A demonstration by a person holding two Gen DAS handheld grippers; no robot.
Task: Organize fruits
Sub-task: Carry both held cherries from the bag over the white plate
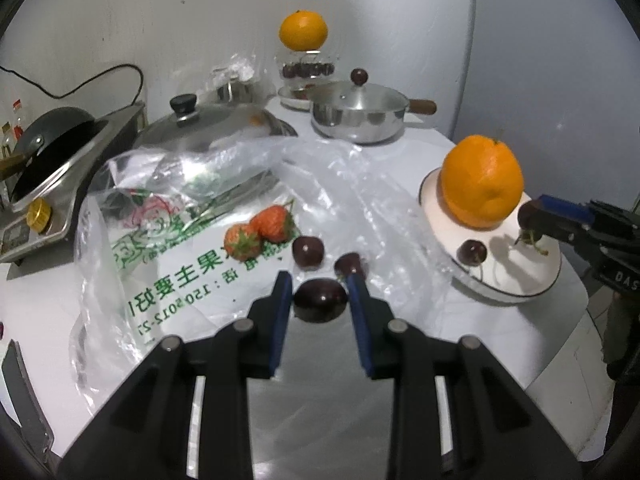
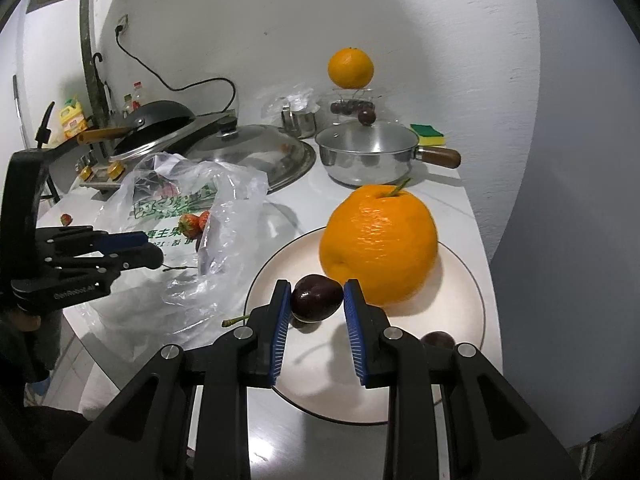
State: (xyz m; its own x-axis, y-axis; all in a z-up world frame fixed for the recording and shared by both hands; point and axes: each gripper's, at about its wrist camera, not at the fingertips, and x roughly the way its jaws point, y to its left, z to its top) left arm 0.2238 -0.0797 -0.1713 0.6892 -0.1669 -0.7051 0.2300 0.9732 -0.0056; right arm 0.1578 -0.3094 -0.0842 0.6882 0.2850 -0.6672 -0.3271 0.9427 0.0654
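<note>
Both views look forward and down along their own blue-padded fingers, close over the white counter point(image 1: 420, 148). The left wrist view faces the plastic bag point(image 1: 192, 208), the plate point(image 1: 516, 288) at right; the right wrist view hangs over that plate point(image 2: 468, 280), the bag point(image 2: 192, 208) at left. Both share the back wall's pots.

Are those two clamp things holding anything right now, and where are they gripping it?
Yes. Each hand-held gripper pinches one dark cherry across its round sides: left hand-held gripper on the left cherry, right hand-held gripper on the right cherry.

Home kitchen: white counter point(image 2: 448, 196) w/ steel saucepan point(image 2: 366, 154) far right, big lid point(image 2: 256, 152) mid, black wok point(image 2: 154, 122) on stove far left, oil bottles point(image 2: 72, 120), sponge point(image 2: 427, 135) by wall.
</note>
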